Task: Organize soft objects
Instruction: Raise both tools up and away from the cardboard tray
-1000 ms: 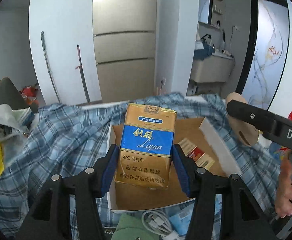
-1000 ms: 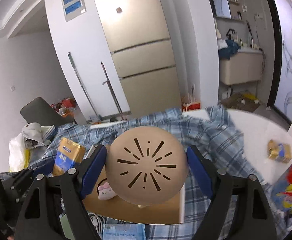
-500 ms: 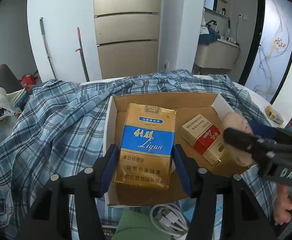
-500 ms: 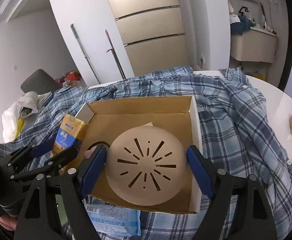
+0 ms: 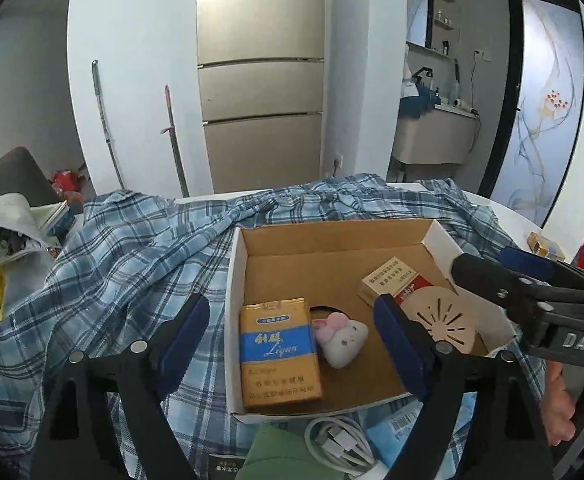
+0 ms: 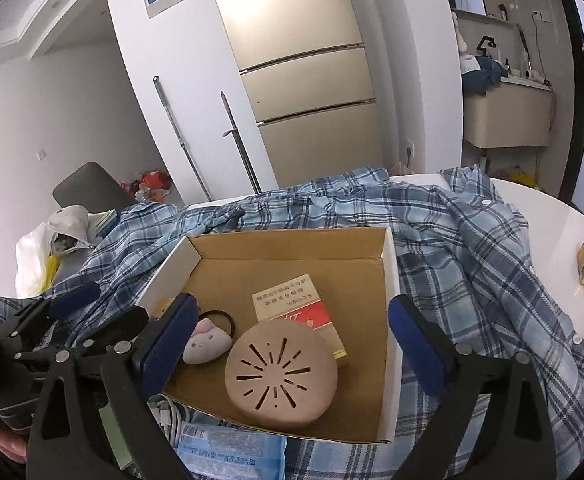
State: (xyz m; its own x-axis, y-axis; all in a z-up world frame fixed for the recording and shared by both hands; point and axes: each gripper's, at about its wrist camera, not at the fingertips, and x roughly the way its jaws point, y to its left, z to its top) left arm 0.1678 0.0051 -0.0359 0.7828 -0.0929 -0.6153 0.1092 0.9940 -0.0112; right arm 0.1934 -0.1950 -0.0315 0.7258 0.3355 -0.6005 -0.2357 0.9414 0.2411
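Between the opening right fingers [image 6: 415, 344] lies the round pad [image 6: 282, 376], unpressed.

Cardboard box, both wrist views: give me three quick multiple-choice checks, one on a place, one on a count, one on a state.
1. Where does the round tan disc lie?
A. inside the cardboard box
B. on the plaid shirt
C. in the right gripper

2. How many cigarette packs lie in the box?
A. one
B. two
C. four

3. How is the left gripper?
A. clamped on the gold pack
B. open, pads clear of the pack
C. out of view

Answers:
1 A: the disc rests on the box floor, leaning onto the red pack.
2 B: one gold, one red.
3 B: its jaws are opening, with gaps on both sides of the pack.
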